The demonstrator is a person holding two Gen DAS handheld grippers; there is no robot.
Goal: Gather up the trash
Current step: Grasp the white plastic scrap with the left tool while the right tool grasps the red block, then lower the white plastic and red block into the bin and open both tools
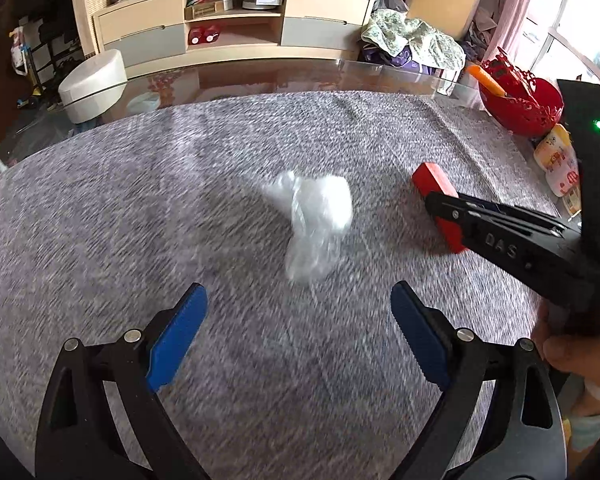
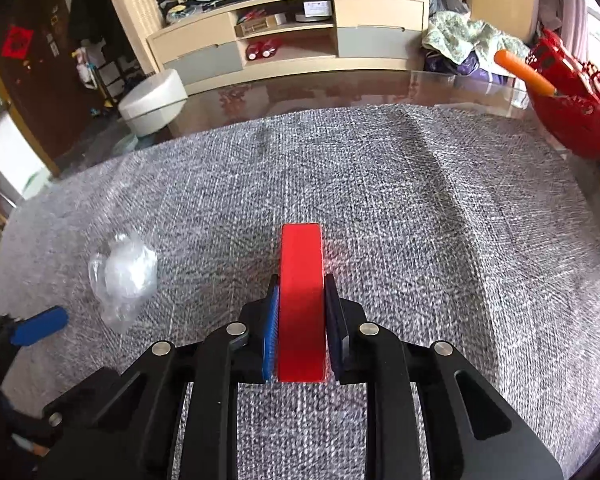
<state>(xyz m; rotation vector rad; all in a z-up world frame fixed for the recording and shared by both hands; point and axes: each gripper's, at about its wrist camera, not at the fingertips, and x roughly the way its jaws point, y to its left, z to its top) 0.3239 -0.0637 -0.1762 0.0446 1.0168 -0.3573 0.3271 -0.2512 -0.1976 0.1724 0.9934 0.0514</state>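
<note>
Item: crumpled clear plastic wrapper [image 1: 314,226], lying loose on the grey woven cloth [image 1: 140,208], near the middle, touched by neither tool. Bare cloth all around it.

Item: left gripper [image 1: 298,330], blue pads spread wide with nothing between them, held over the cloth on the near side of the wrapper and pointing toward it. Its picture is motion-blurred.

Item: right gripper [image 2: 302,328], fingers clamped on both sides of a red block [image 2: 301,280]; the block juts forward past the fingertips. It sits to the right of the wrapper, apart from it.

Item: glass table [image 1: 260,76], its curved far edge showing beyond the cloth's far border; a bare strip of glass lies between the two.

Item: red openwork bowl [image 1: 520,100] at the far right corner, holding an orange stick [image 1: 486,80]. Just beside it, a yellow-and-white packet [image 1: 558,160] near the table's right edge.

Beyond the table: a white round stool [image 1: 92,80] and a low cabinet [image 1: 236,24].
</note>
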